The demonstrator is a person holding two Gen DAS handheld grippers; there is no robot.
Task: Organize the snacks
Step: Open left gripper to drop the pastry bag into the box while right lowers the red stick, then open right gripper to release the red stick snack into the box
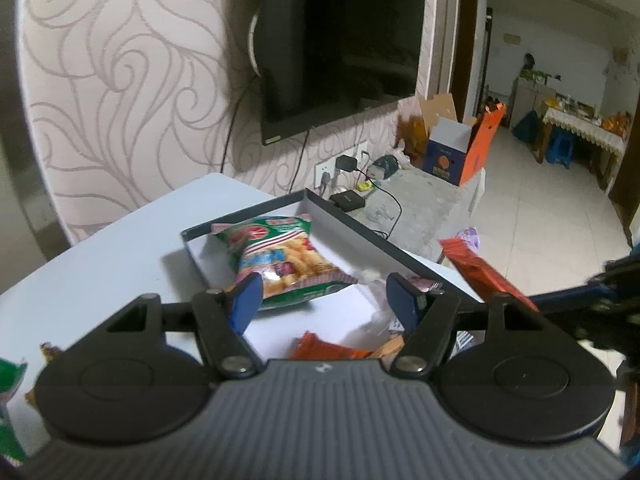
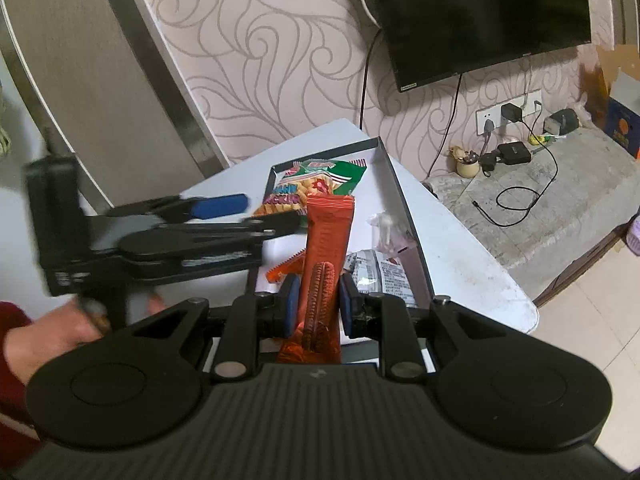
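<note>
A shallow dark-rimmed box (image 1: 348, 220) with a white floor lies on the white table (image 1: 112, 252). A green snack bag (image 1: 288, 264) lies in it, also in the right wrist view (image 2: 316, 184). My left gripper (image 1: 324, 300) is open and empty, held above the box's near part. My right gripper (image 2: 318, 304) is shut on a long red snack bar pack (image 2: 324, 260), held over the box; the pack also shows at the right of the left wrist view (image 1: 484, 272). Another orange pack (image 1: 328, 348), a silver packet (image 2: 380, 272) and a clear wrapper (image 2: 384, 228) lie in the box.
A wall-mounted TV (image 1: 352, 40) hangs behind the table. A low stone ledge (image 2: 560, 200) on the right carries chargers, cables and a small cup. Cardboard boxes (image 1: 460, 148) stand on it. More green packets (image 1: 12, 396) lie at the table's left.
</note>
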